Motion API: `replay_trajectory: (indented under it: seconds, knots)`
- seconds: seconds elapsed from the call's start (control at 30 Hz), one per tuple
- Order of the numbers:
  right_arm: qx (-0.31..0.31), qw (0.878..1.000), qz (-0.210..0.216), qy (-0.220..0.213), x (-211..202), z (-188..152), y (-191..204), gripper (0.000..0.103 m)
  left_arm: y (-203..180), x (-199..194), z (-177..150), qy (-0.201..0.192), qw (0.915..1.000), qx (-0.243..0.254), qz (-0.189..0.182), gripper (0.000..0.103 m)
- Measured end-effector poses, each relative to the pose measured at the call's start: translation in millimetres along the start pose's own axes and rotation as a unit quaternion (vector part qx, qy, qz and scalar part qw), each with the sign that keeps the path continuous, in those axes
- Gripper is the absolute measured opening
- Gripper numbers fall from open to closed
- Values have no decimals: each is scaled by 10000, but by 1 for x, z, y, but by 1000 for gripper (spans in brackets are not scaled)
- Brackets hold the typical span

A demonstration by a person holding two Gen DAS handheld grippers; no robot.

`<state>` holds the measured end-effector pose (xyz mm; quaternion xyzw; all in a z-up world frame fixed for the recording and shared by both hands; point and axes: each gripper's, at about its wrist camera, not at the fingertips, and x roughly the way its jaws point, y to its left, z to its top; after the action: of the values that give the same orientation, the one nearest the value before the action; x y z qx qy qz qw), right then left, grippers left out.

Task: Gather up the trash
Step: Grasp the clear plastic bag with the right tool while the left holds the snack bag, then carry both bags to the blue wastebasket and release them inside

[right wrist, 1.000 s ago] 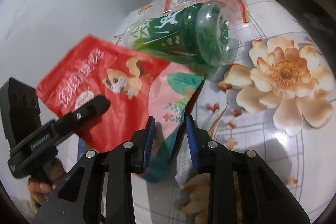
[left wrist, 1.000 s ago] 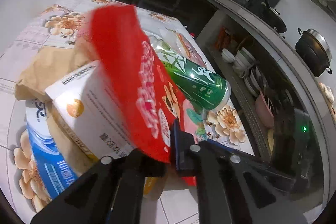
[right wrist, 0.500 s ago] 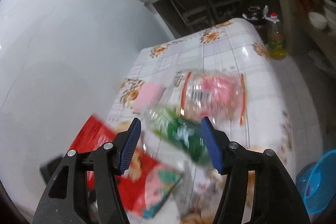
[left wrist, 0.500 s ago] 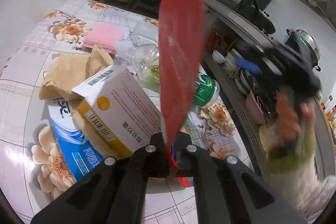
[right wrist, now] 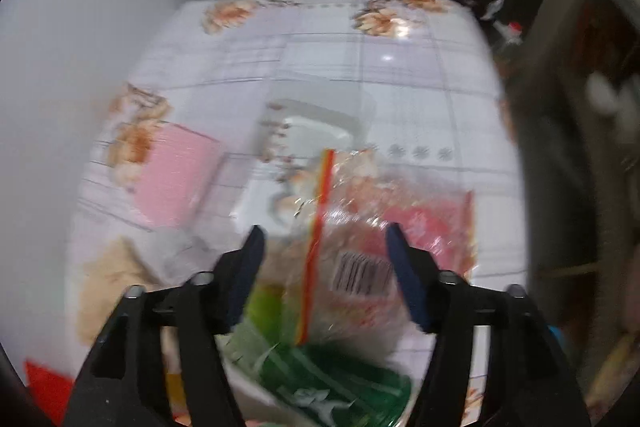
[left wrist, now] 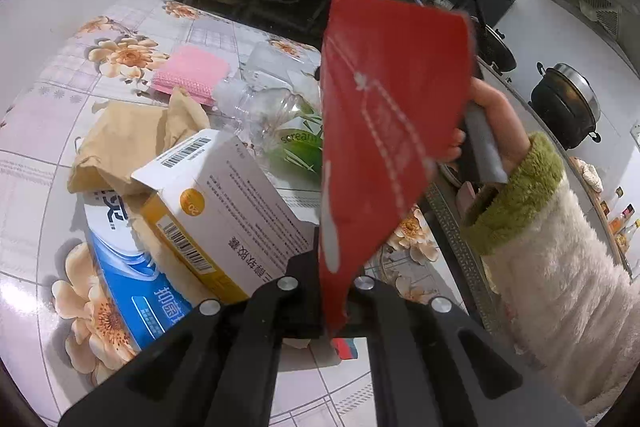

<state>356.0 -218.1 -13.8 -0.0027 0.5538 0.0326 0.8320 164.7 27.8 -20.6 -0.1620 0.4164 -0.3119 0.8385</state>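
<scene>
- Kitchen setting: a floral, tile-patterned surface (left wrist: 48, 115) sits against a pale wall, with a dark counter, a faucet and a black pot (left wrist: 566, 107) behind it
- Our left gripper (left wrist: 324, 291) has its fingers pinched narrow on the bottom edge of a red snack bag (left wrist: 384, 131), which stands up edge-on, lifted off the surface and tilted toward the right
- Behind the bag we see our right hand (left wrist: 496, 123) in a green-cuffed fleecy sleeve, gripping the handle of the other tool
- Below and left of the bag lies a white and yellow carton (left wrist: 224, 203) with barcodes, resting on a blue and white package (left wrist: 132, 291) and a crumpled brown paper bag (left wrist: 128, 135)
- A clear plastic bottle with a green label (left wrist: 280, 115) lies just behind the carton, and a pink cloth (left wrist: 188, 75) sits farther back
- From the blurred right wrist view, our right gripper (right wrist: 324, 263) has its fingers spread wide and holding nothing, hovering above a clear wrapper with a red stripe and barcode (right wrist: 360, 227)
- That wrapper overlaps the green bottle (right wrist: 320, 379) near the bottom edge; the pink cloth (right wrist: 176, 179) lies to the left, well apart from the wrapper
- A corner of the red bag (right wrist: 48, 387) shows at lower left
</scene>
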Motion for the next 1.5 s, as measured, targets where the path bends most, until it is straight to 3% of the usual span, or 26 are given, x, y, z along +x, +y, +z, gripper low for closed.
replay_trajectory:
  seconds: [0.2,0.3,0.37,0.4,0.63,0.83,1.13,1.33,1.5]
  knots:
    - [-382,9951,-848,338,31,11,14,75,4,3,2,14,10000,-56,-33,0]
    - [-417,9921,-1101,425,39,6,15,53,5,2,4,-16,10000,-51,-45,0]
    - [-288,9930,-1044,464,39,2,11,45,6,2,5,-33,10000,-55,-51,0]
    - [-232,9936,-1006,451,38,-1,8,32,6,1,3,-41,10000,-50,-51,0]
    - [432,9973,-594,27,3,-21,-23,9,4,-3,-4,-87,10000,0,-31,0]
    - [765,9946,-414,-573,-44,-35,-50,6,-5,-10,-3,-243,9996,149,40,0]
    - [1295,9806,-193,-1460,-131,-94,-115,5,-31,-32,1,-540,9971,530,92,0]
    - [1711,9686,-80,-1802,-168,-153,-152,5,-65,-37,9,-578,9949,800,-219,0]
    - [2187,9544,-336,-2003,-192,-211,-191,5,-115,-6,21,-199,9900,1165,-770,0]
